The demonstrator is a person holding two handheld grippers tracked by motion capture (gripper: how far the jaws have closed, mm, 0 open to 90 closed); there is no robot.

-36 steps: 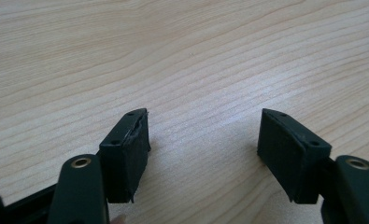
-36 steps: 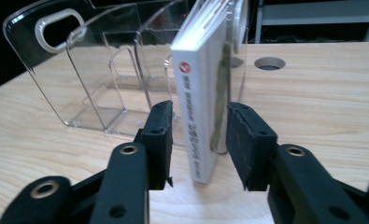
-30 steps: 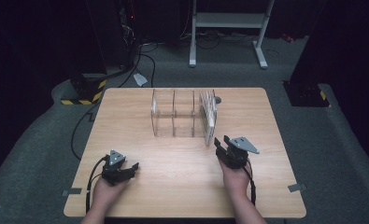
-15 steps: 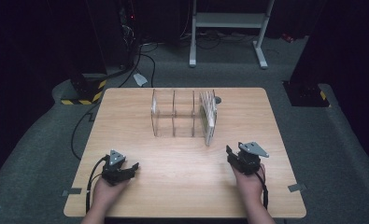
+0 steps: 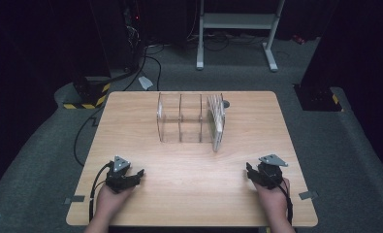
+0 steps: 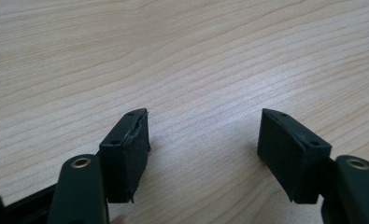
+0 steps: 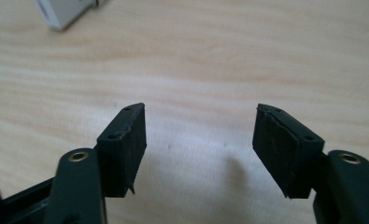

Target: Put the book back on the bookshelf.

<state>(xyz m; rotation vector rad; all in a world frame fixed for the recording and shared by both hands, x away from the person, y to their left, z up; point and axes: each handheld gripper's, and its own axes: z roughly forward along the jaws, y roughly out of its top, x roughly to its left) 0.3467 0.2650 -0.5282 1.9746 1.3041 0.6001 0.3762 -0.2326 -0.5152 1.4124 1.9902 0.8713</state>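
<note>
Your left gripper (image 5: pixel 139 173) rests low over the near left part of the wooden table (image 5: pixel 189 194), gripped in your left hand (image 5: pixel 110 198); its jaws stand apart with nothing between them, and in the left gripper view (image 6: pixel 203 140) bare wood grain lies between the two black pads (image 6: pixel 126 154). Your right gripper (image 5: pixel 249 171) sits over the near right part of the table, gripped in your right hand (image 5: pixel 272 199), the grey three-cornered plate on top; its jaws have just been opening and now stand released, with nothing between them; the right gripper view (image 7: pixel 198 135) shows bare wood in the gap between the pads (image 7: pixel 280 149).

The clear rack (image 5: pixel 182 119) stands upright at the centre of the far half of the table, its transparent dividers forming slots side by side; the plates (image 5: pixel 216 121) stand on edge, packed together in the rightmost section of the rack, the nearest one leaning slightly outward at the rack's near right corner. A corner of a pale object (image 7: pixel 63 11) appears at the top left edge of the right gripper view; what it is cannot be told there. Both grippers are well apart from the rack and from each other; neither touches the plates. A small dark round object (image 5: pixel 226 104) lies on the table just behind the rack's right end; its nature cannot be told.
</note>
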